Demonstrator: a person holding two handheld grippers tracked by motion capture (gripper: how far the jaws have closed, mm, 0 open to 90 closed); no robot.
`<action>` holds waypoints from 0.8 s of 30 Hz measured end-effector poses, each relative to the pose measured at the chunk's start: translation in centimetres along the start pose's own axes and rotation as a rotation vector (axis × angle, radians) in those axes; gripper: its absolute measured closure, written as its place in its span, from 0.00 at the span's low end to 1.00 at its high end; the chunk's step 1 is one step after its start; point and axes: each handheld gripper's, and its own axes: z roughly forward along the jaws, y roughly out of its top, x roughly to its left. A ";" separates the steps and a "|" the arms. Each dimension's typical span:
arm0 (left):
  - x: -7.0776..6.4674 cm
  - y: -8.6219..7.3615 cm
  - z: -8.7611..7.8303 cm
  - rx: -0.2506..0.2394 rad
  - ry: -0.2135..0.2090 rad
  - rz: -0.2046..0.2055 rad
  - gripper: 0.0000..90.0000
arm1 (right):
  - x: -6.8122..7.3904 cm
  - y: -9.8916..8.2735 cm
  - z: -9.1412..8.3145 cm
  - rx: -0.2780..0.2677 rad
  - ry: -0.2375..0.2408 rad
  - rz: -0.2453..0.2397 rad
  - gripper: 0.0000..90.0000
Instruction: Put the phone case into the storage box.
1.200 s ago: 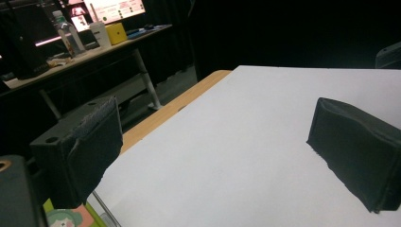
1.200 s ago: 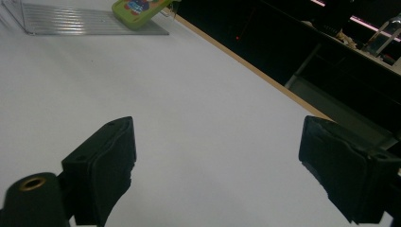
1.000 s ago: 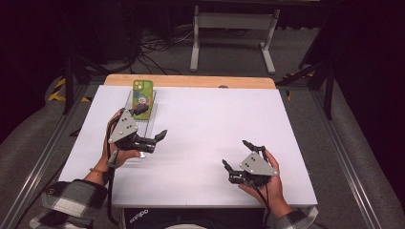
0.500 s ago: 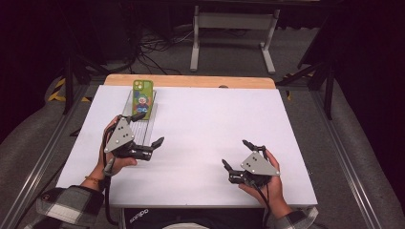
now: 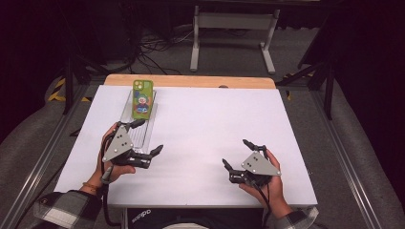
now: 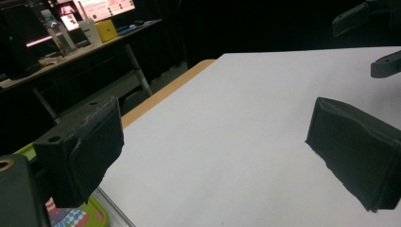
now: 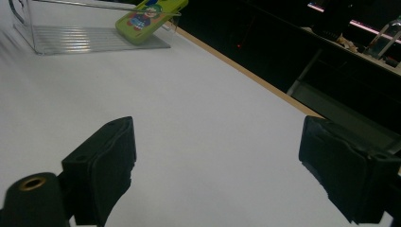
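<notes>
High view: the white desk (image 5: 200, 138) carries a clear ribbed tray (image 5: 138, 129) at its far left, with a green phone (image 5: 143, 98) propped on the tray's far end. The left tool (image 5: 145, 143), jaws spread and empty, sits just beside the tray; it should approach level and straddle the phone's long edges. The right tool (image 5: 237, 157) rests released, well apart

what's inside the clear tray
A green phone lies at the far end of the clear tray; its near part looks bare, though the left tool covers one corner.
</notes>
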 end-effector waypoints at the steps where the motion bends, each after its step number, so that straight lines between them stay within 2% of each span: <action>1: -0.1 -0.1 -0.1 -0.001 0.002 0.002 0.06 | 0.0 0.0 0.0 0.001 0.002 0.000 0.14; 9: -0.5 -0.6 -0.3 0.016 -0.002 0.006 0.06 | 0.0 -0.1 0.0 0.000 0.003 0.002 0.14; 12: -0.8 -0.8 -0.3 0.033 -0.006 0.025 0.06 | 0.1 -0.1 0.0 0.000 0.005 -0.001 0.14; 24: -1.5 -1.8 -1.0 0.053 -0.017 0.019 0.06 | 0.5 -0.2 0.3 0.006 0.025 -0.012 0.14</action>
